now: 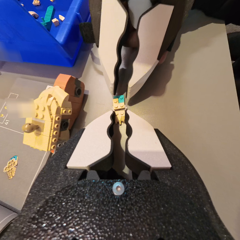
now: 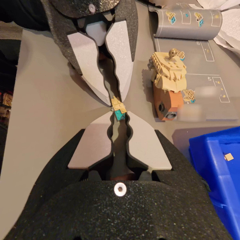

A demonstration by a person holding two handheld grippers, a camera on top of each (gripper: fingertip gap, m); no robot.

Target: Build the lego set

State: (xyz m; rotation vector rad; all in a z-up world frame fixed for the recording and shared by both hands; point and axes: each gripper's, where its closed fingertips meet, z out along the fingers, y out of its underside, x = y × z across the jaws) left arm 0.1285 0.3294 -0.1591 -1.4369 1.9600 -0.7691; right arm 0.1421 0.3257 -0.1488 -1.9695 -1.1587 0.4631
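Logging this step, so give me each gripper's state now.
Left gripper: shut on the tan end of the small lego assembly.
Right gripper: shut on the same assembly's teal end.

We note a pale beige table top (image 1: 188,116) as the work surface, its far edge running out at 1 o'clock in the left wrist view, with dark surroundings beyond. In the right wrist view the table's (image 2: 39,103) left edge lies at 9 o'clock, bordered by a dim, cluttered area we cannot resolve. Light falls from above, casting soft shadows on the surface.
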